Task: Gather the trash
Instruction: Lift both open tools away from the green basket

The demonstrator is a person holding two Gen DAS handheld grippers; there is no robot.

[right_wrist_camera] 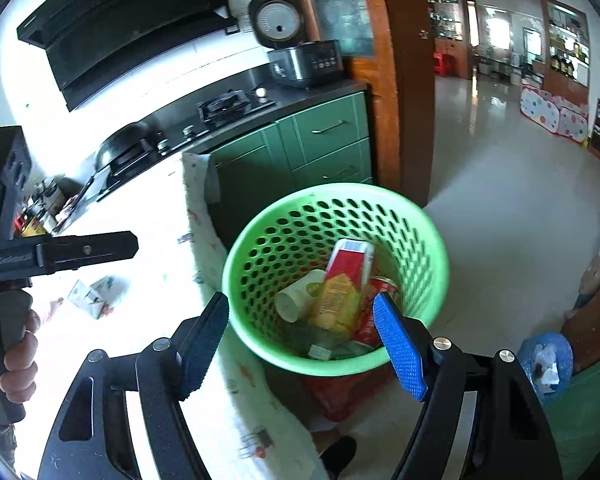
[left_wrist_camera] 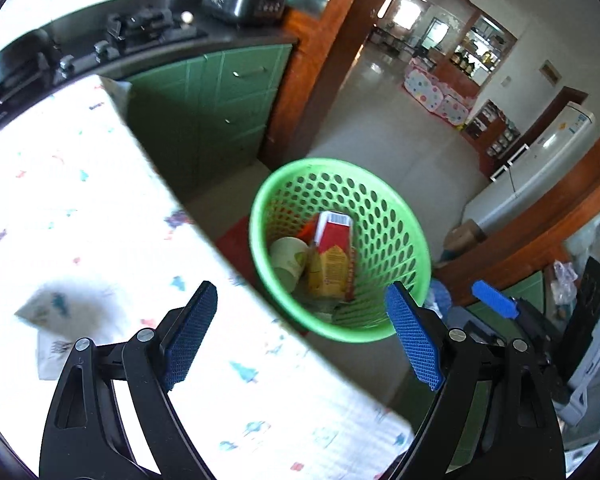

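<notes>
I have both grippers poised above the green basket (right_wrist_camera: 256,236), which stands on the floor just beside the desk (left_wrist_camera: 80,208) edge. The left gripper (left_wrist_camera: 304,336) has its blue-padded fingers (left_wrist_camera: 414,340) spread wide with nothing between them; it hangs over the desk edge, to the desk side of the basket. The right gripper (right_wrist_camera: 306,344) likewise shows its fingers parted and empty, directly over the basket's near rim. Inside the basket lie a red and yellow carton (right_wrist_camera: 346,280) leaning against the far wall, a white paper cup (right_wrist_camera: 298,294) on its side to the carton's left, and a red wrapper (right_wrist_camera: 370,320) on the carton's right — flatter scraps at the bottom I cannot identify. One piece of trash is outside the basket: a small printed carton (right_wrist_camera: 94,294) lying on the patterned desk cloth, well apart from the basket on the desk side. A hand (right_wrist_camera: 18,356) grips the left gripper's handle.
</notes>
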